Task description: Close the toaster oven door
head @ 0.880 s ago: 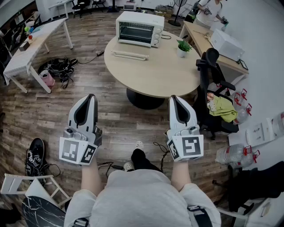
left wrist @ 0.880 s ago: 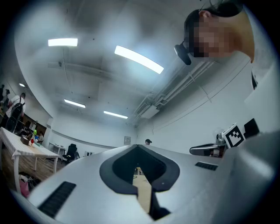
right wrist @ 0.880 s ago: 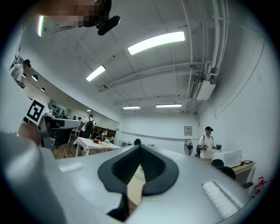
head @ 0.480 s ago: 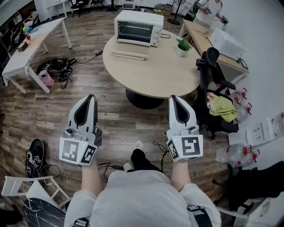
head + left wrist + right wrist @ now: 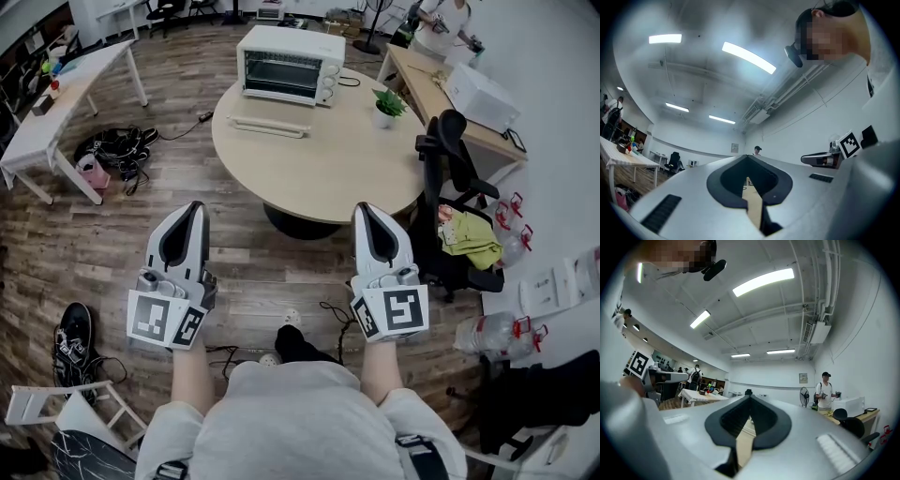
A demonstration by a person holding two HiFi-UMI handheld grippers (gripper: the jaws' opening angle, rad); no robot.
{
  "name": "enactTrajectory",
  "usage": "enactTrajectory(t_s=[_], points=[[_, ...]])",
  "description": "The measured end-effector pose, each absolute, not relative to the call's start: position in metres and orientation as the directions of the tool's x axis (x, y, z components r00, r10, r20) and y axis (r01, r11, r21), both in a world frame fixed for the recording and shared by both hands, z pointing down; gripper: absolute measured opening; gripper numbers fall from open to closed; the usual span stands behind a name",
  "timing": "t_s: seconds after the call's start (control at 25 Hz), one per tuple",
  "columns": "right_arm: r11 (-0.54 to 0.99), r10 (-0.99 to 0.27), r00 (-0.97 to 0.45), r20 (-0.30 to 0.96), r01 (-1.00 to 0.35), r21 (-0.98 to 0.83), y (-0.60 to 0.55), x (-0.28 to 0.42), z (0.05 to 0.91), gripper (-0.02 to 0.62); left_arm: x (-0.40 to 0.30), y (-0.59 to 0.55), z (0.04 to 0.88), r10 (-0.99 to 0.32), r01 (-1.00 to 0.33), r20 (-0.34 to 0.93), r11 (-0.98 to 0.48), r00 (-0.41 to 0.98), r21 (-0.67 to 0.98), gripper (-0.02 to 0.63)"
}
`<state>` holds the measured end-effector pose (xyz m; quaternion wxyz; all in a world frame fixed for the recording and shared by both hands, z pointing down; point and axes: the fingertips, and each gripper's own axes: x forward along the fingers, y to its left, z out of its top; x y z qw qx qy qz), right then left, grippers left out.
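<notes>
Head view: left gripper point(image 5: 191, 208) and right gripper point(image 5: 367, 208), both clenched on nothing, hang short of the round table point(image 5: 319, 164), likely because the person has yet to reach it. The toaster oven point(image 5: 289, 64) sits at the table's far edge, its door position unclear; no brand legible.

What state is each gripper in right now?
Left gripper: closed, holding nothing.
Right gripper: closed, holding nothing.

Left gripper point(image 5: 191, 212) and right gripper point(image 5: 368, 211) side by side — both closed.
</notes>
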<state>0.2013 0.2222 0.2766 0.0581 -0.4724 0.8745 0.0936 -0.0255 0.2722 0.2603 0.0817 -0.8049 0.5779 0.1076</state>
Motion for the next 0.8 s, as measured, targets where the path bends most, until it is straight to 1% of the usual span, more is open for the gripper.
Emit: enactTrajectory(t_s=[0.32,0.8], points=[[0.555,-0.800,-0.564,-0.205,-0.825,0.105,0.162,0.197,0.270,0.011,-0.025,0.217,0.253,-0.914,-0.951,-0.272,-0.309,0.302,-0.019,0.006],[0.583,-0.780,-0.586,-0.220,-0.808,0.086,0.080,0.213,0.268,0.011,-0.004,0.141,0.244,-0.915,-0.955,-0.276,-0.294,0.294,-0.042,0.006]])
